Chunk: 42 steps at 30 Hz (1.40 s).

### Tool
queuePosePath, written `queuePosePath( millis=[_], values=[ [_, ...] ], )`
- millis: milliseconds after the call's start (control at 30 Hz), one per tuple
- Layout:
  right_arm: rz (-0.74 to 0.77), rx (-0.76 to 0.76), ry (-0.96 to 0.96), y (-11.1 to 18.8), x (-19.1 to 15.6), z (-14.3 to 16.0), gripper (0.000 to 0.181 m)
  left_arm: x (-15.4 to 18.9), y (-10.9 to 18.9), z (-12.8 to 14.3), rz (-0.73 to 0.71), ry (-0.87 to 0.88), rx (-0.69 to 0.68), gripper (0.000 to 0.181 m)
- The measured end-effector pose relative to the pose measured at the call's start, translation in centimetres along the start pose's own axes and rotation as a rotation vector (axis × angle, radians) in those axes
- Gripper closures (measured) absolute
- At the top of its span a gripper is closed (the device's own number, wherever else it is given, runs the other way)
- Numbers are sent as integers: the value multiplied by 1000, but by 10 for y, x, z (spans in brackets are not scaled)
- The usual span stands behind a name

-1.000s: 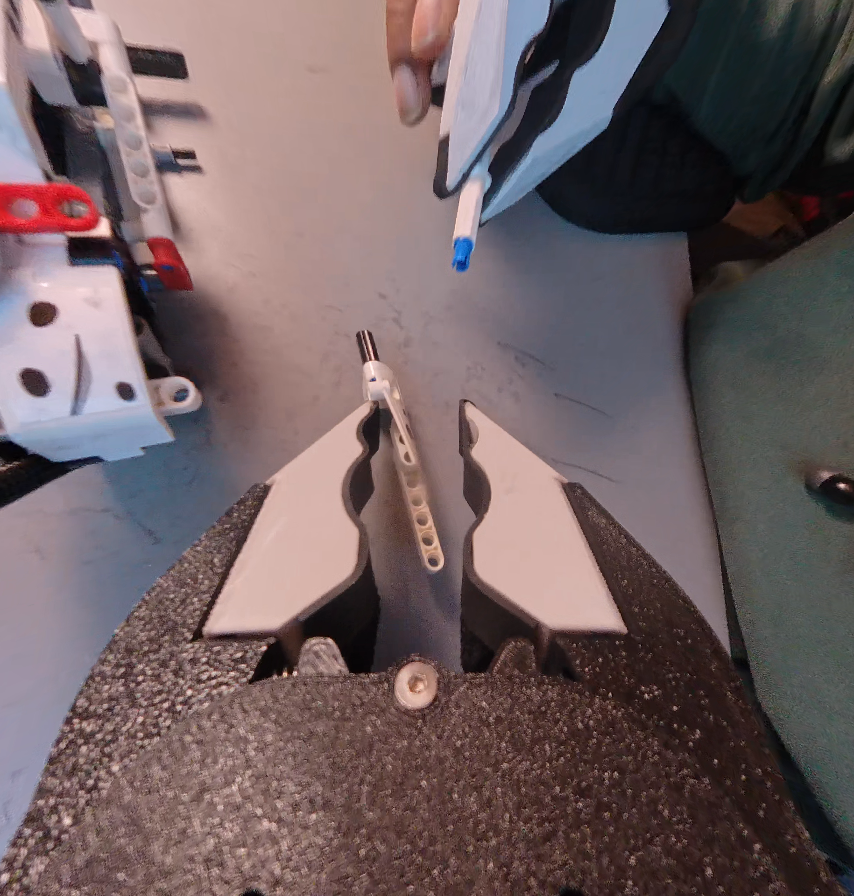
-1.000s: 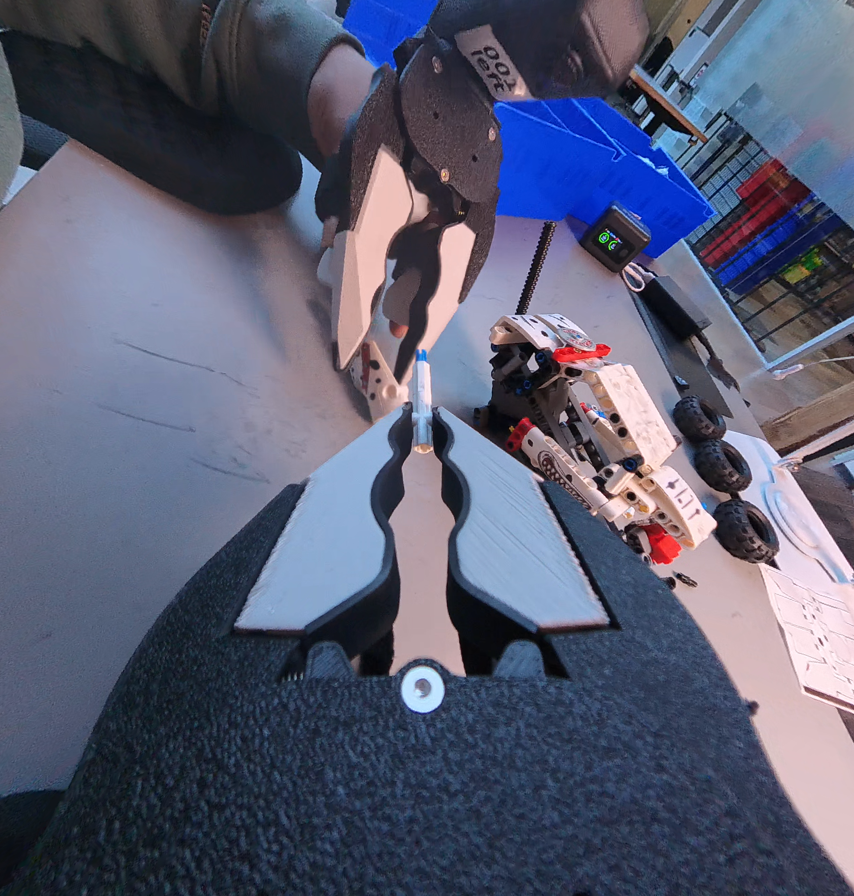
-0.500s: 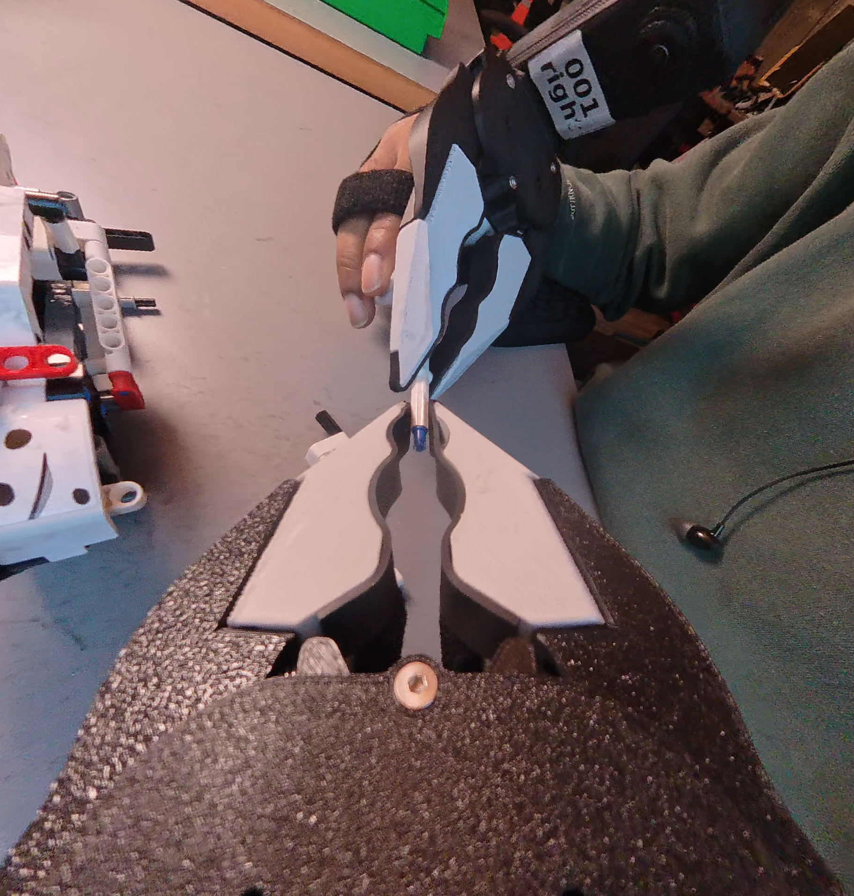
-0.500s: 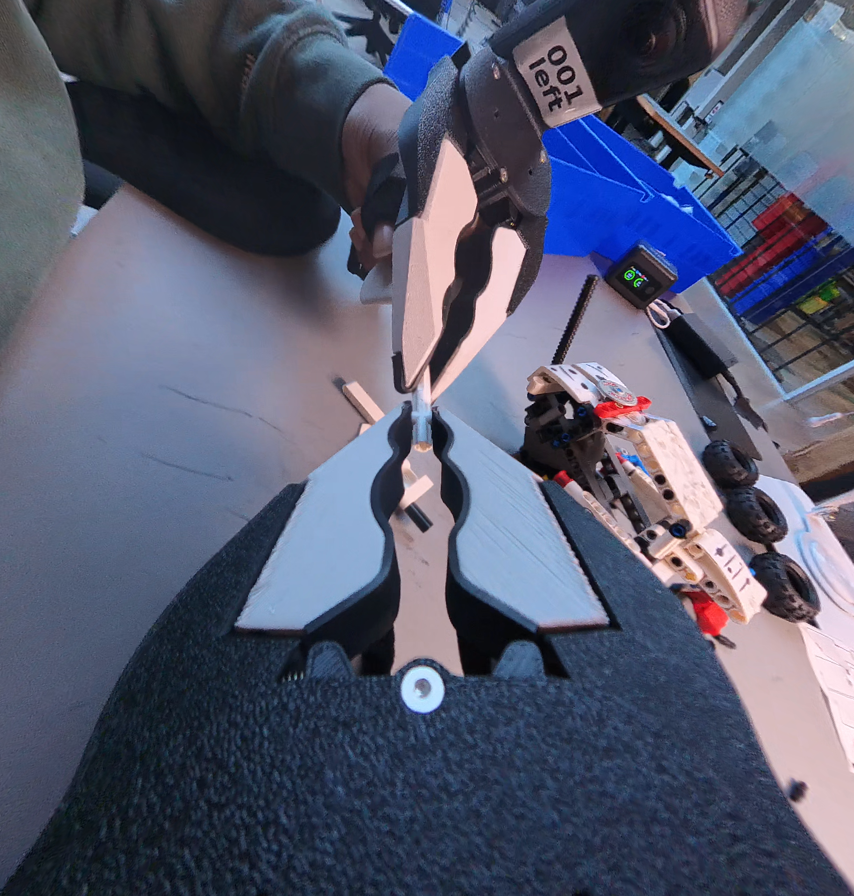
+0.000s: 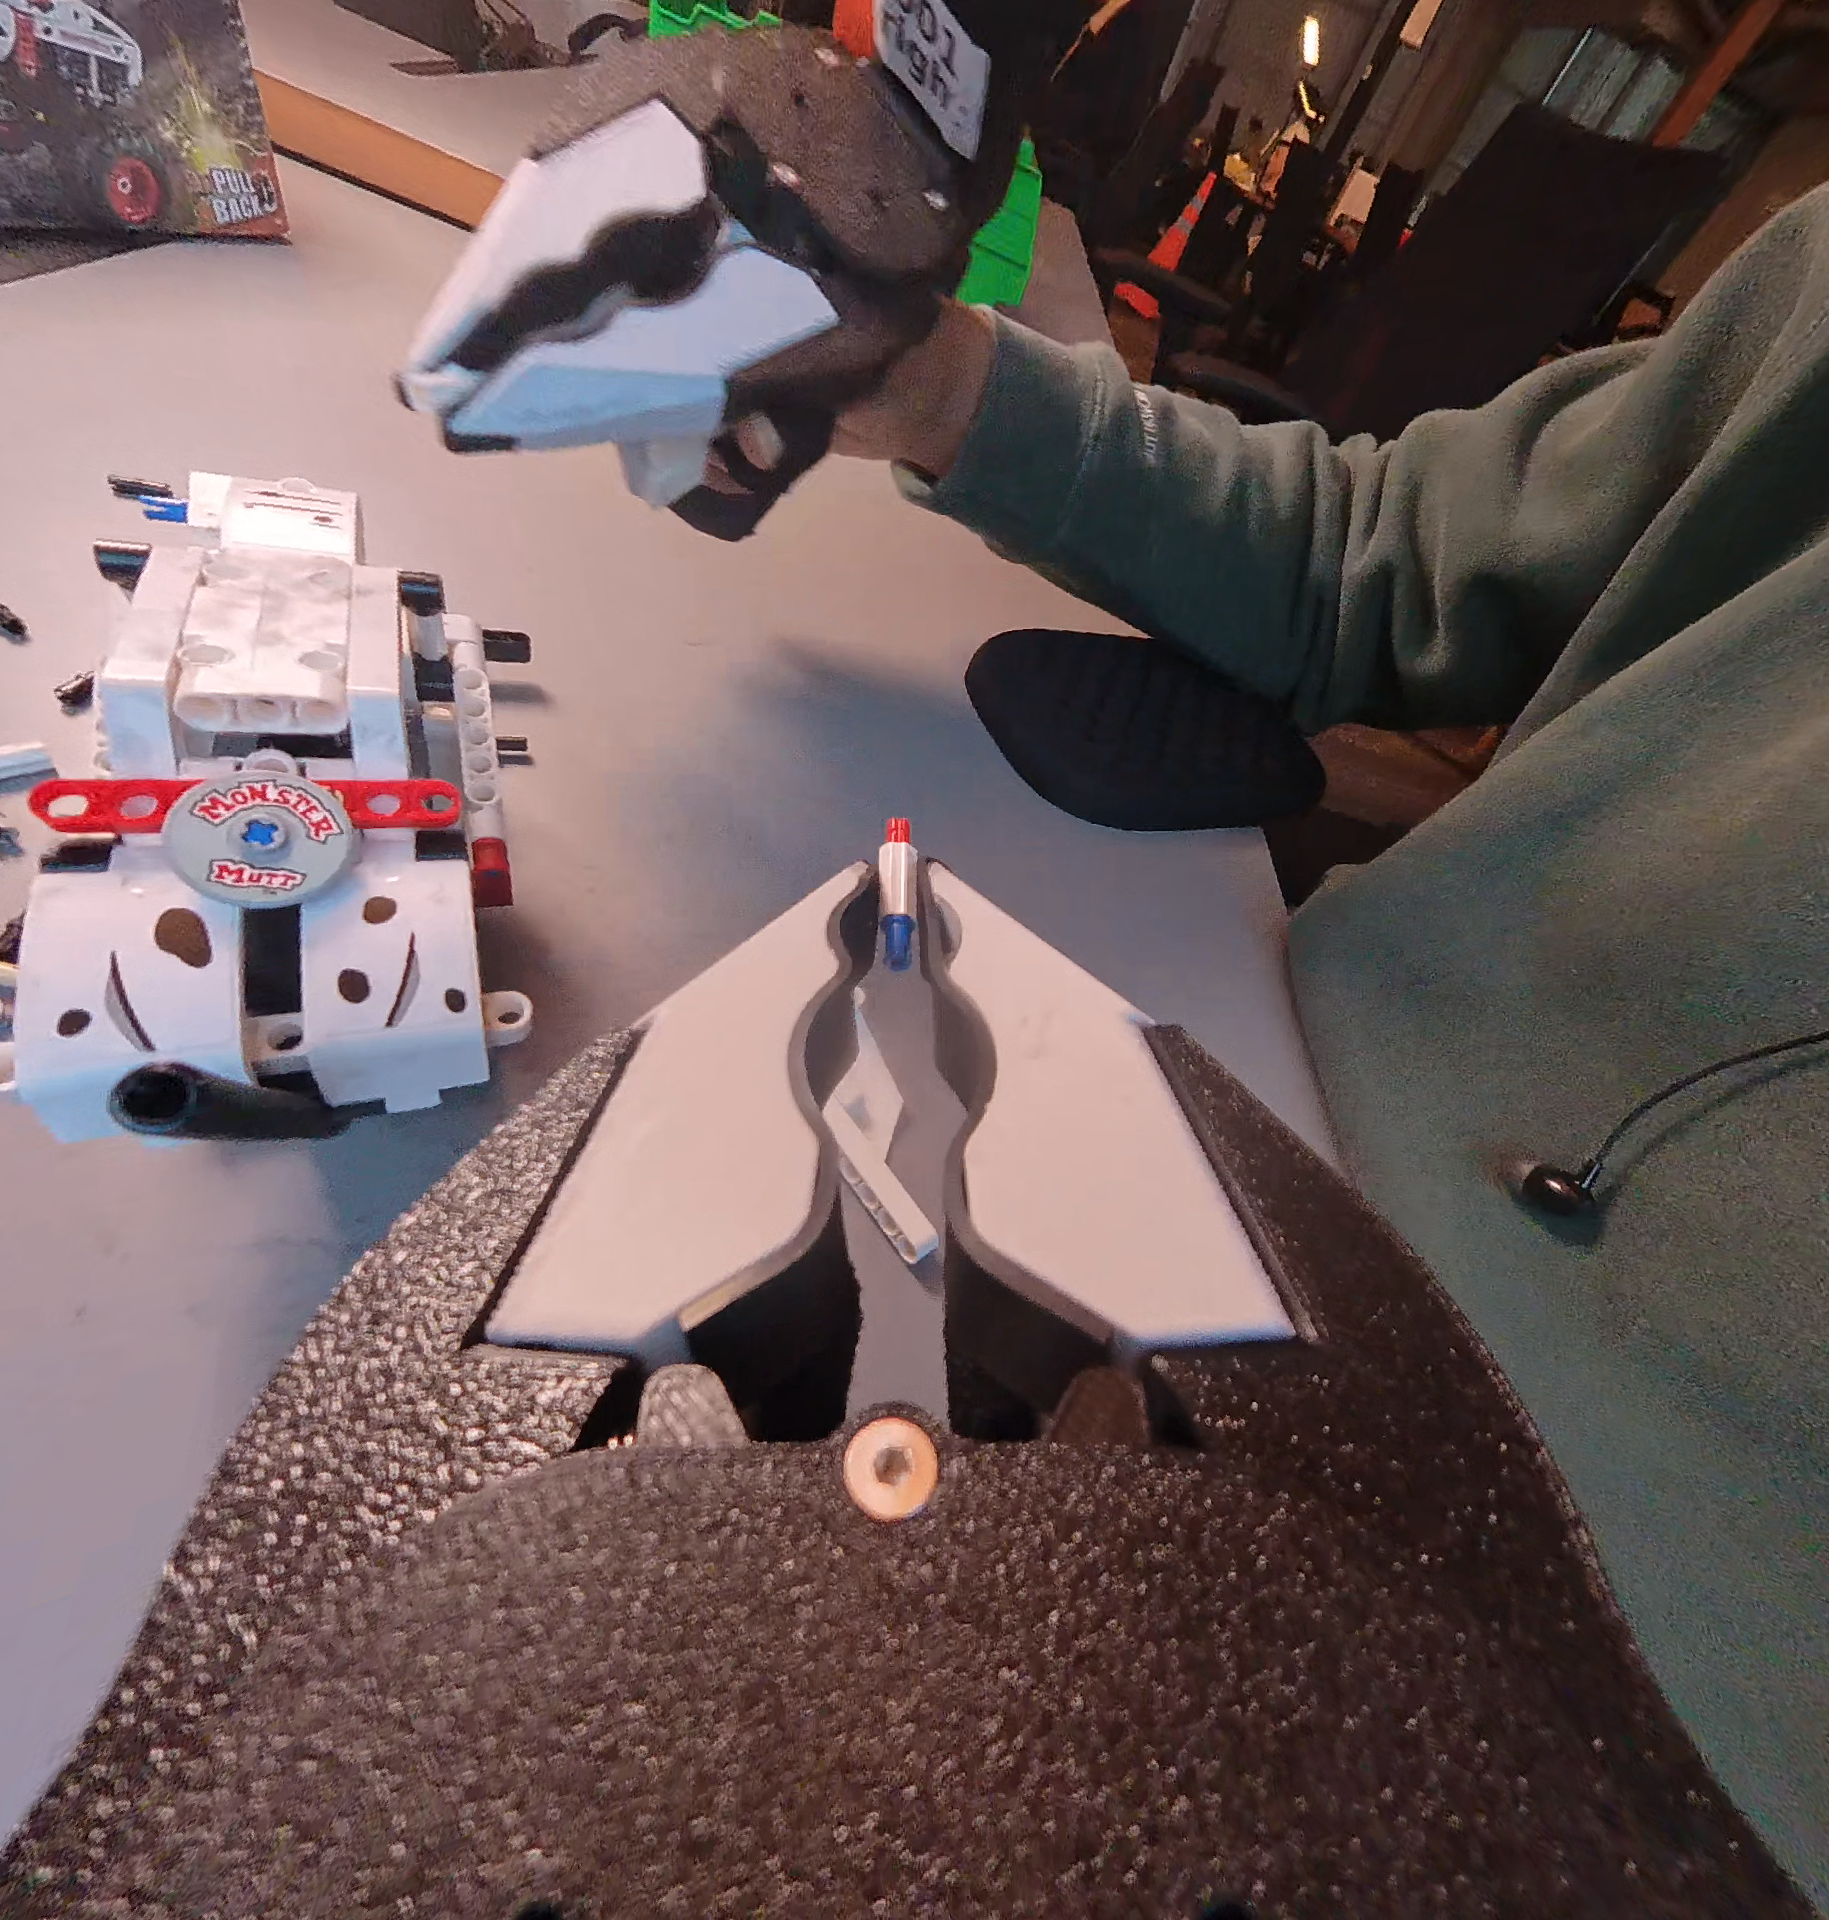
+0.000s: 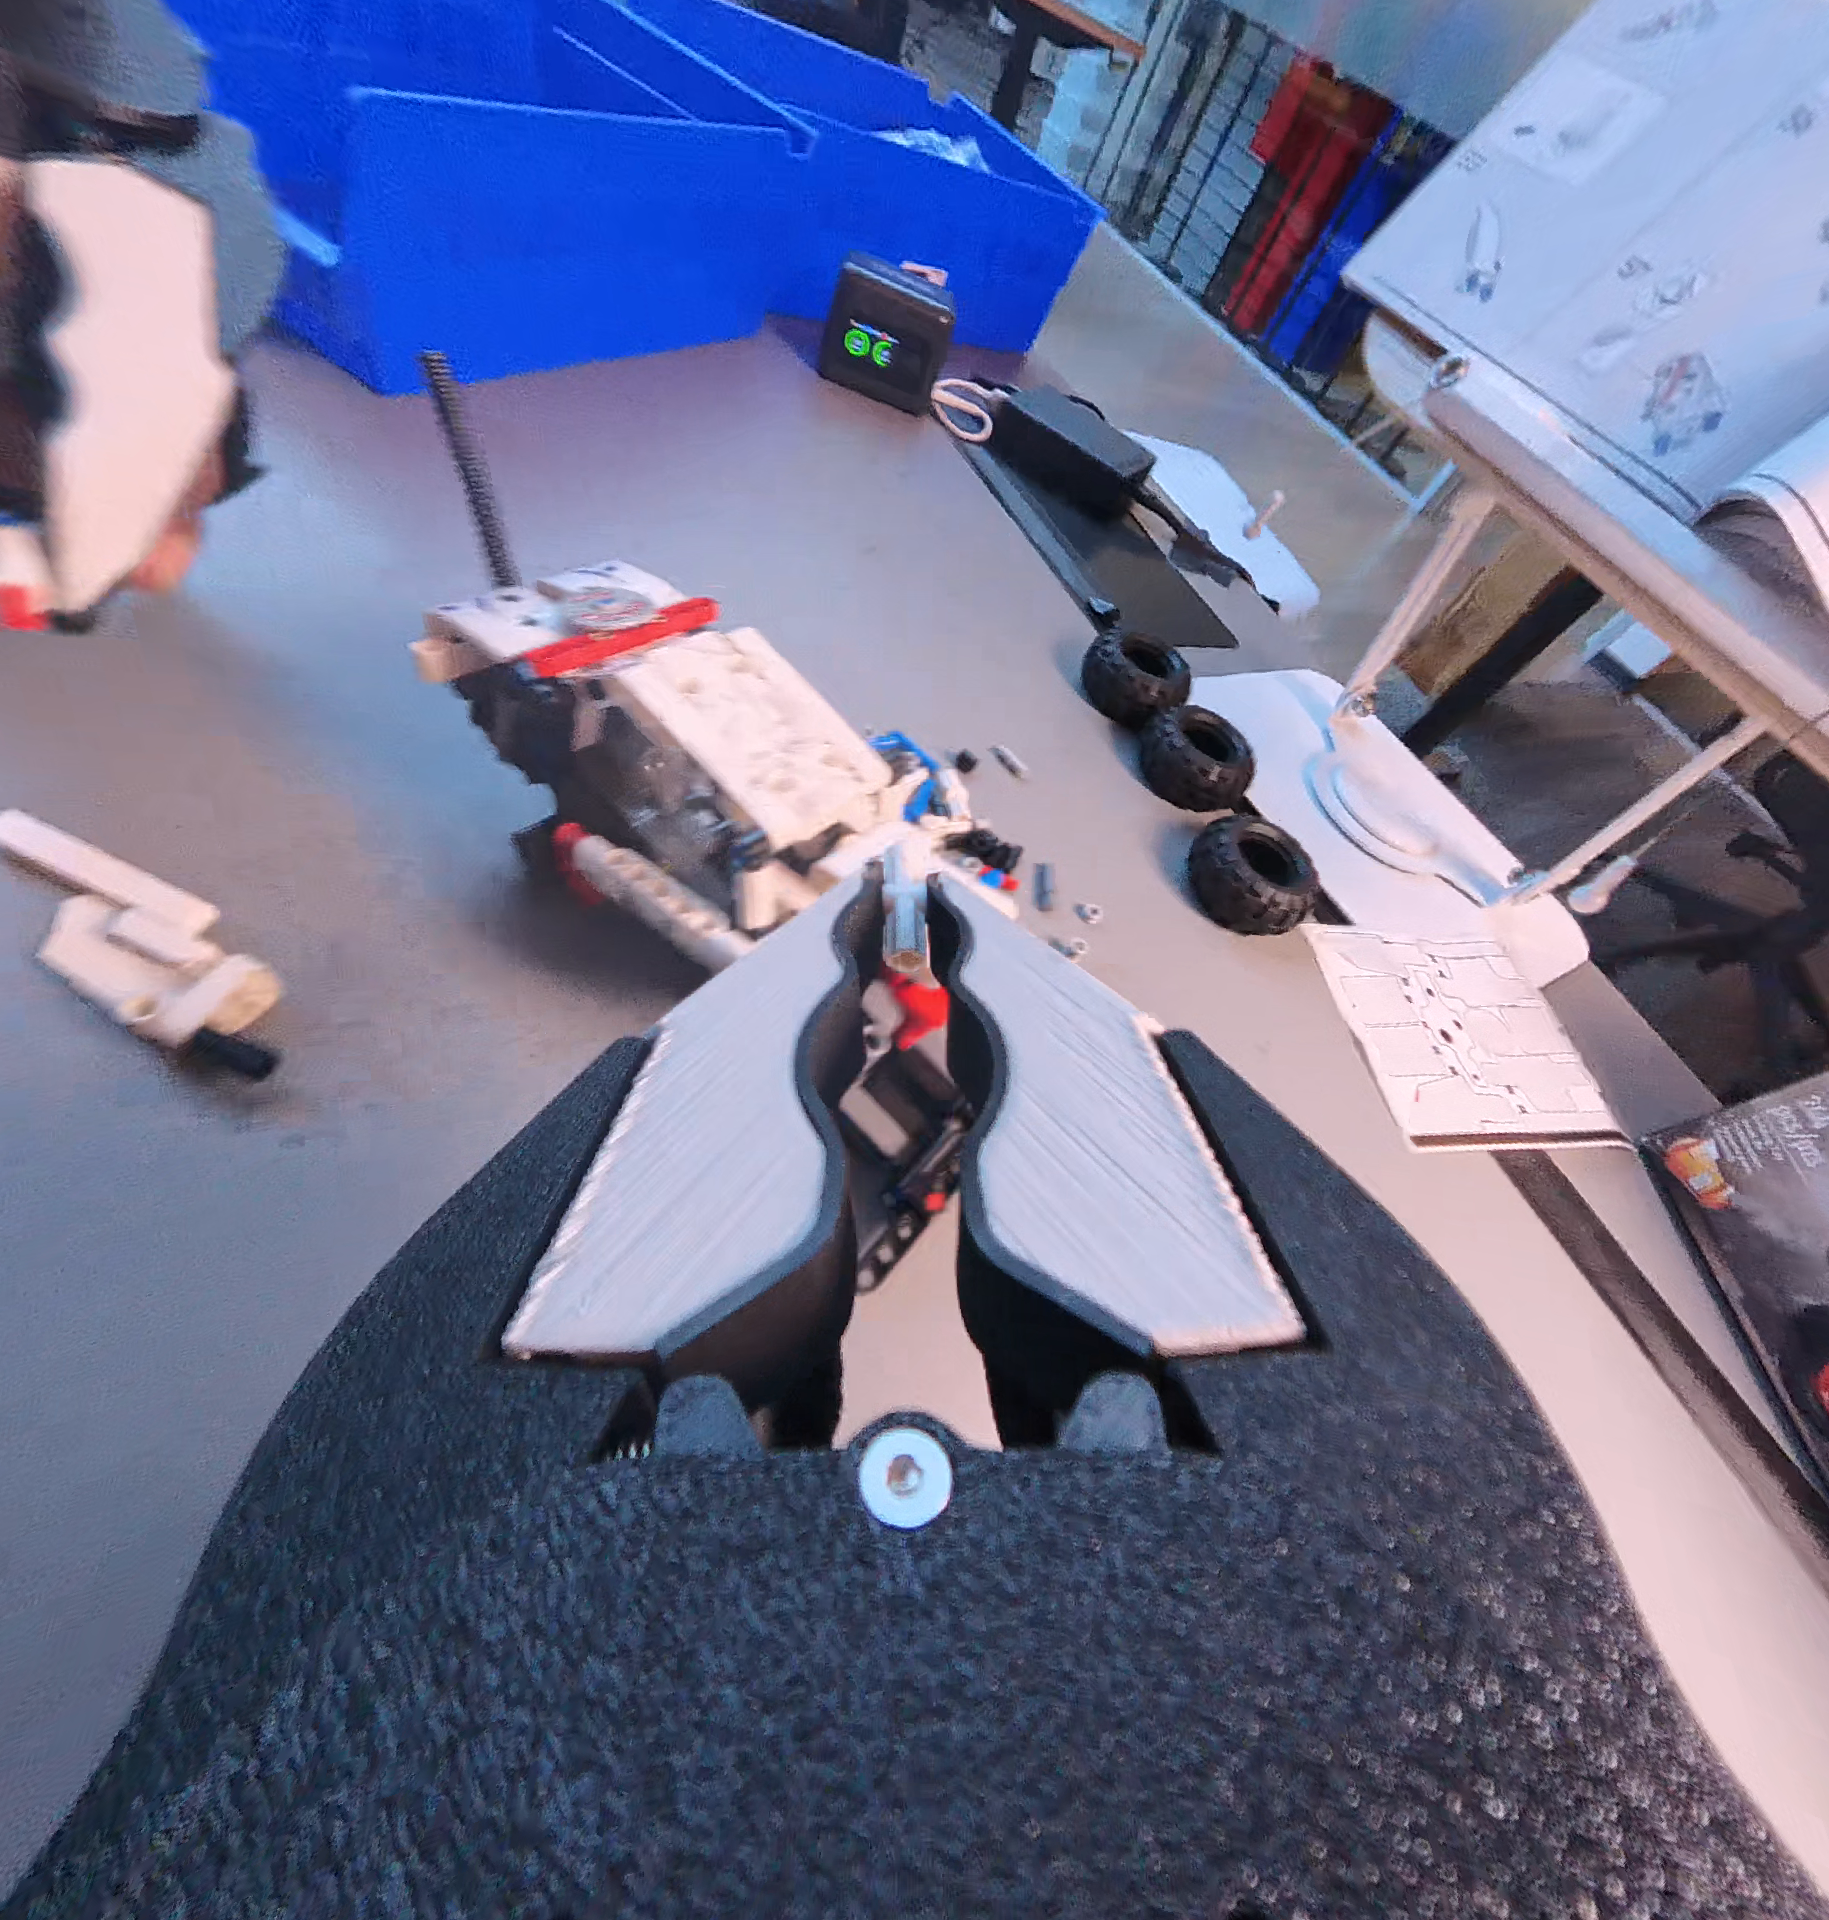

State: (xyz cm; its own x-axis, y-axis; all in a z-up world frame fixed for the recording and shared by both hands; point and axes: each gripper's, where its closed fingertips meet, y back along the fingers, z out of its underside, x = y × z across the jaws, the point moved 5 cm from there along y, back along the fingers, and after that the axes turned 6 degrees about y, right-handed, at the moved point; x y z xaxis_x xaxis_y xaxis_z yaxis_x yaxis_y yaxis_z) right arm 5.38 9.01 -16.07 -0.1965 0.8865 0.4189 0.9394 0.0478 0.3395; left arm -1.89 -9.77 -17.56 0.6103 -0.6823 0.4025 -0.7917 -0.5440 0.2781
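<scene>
Holding small white pin (image 5: 897,885) at fingertips, left gripper (image 5: 897,894) nearly closed; pin axis along fingers, red end forward. Right gripper (image 6: 905,914) pinches white connector (image 6: 905,909) likewise. Toy truck (image 5: 250,831) lies left of left gripper, well apart; right gripper nearer.

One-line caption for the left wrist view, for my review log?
Left gripper pinches a small white pin with red and blue ends above the grey table, beside a white toy truck body.
</scene>
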Motion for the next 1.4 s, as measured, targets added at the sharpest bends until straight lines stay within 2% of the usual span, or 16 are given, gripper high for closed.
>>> queuePosePath(
  millis=[133, 267, 333, 533, 733, 800, 900, 1000, 1100, 1233, 1400],
  values=[
    [-45, -64, -40, -45, 48, 7, 174, -5, -3, 4, -36, -13, 17, 175],
    [-111, -95, -7, -88, 69, 7, 174, -13, -3, 6, -93, -29, 13, 175],
    [-153, -132, 17, -106, 70, 8, 174, -18, -3, 9, -131, -31, -12, 175],
    [-329, -323, 71, -152, 56, 24, 174, -19, -4, 12, -127, -43, -32, 175],
    [-490, -449, 56, -168, 38, 34, 168, -18, -5, 15, -123, -53, -46, 175],
    [-513, -450, 7, -168, 37, 32, 160, -18, -5, 15, -123, -54, -46, 174],
    [-484, -372, -54, -162, 44, 19, 157, -18, -5, 15, -124, -55, -42, 175],
    [-411, -228, -106, -145, 54, -6, 157, -18, -3, 13, -130, -53, -32, 175],
    [-356, -36, -145, -111, 51, -41, 159, -19, -2, 12, -139, -54, -15, 174],
    [-446, 177, -149, -47, 3, -77, 164, -16, 0, 8, -118, -48, 19, 175],
    [-603, 168, -4, 7, -91, -66, 163, -2, -3, 4, -49, -100, 45, 175]
  ],
)
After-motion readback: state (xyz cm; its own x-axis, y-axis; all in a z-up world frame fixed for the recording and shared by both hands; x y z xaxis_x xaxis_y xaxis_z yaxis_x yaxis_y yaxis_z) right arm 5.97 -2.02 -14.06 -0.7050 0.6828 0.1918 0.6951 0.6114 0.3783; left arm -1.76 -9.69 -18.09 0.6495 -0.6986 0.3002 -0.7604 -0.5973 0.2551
